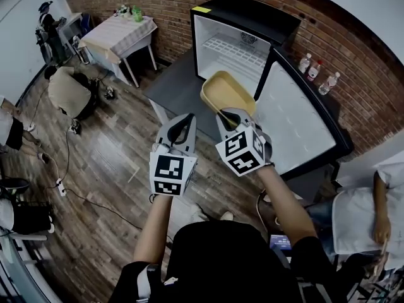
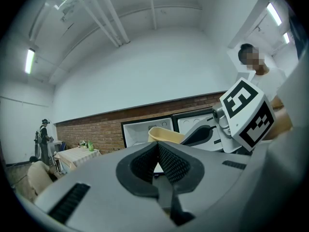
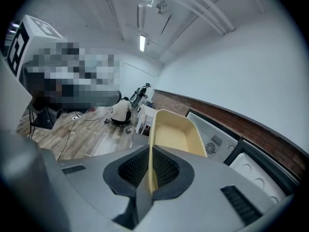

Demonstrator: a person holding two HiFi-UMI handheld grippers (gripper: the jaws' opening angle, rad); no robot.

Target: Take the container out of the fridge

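Gripping yellow container (image 1: 226,91) by near rim with right gripper (image 3: 150,173), jaws narrow on thin wall; apparently out of fridge (image 1: 218,27), in air left of open door (image 1: 297,128). Left gripper (image 2: 157,161) closed on nothing, just left. Keep pinch firm, tub level; steer clear of door edge; one-rim hold probably prone to sag

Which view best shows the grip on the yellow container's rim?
Right gripper view: the right gripper has its jaws shut on the rim of the yellow container, close up. Head view shows the whole container before the open fridge, but the pinch is hard to read. Left gripper view catches only a sliver of it.
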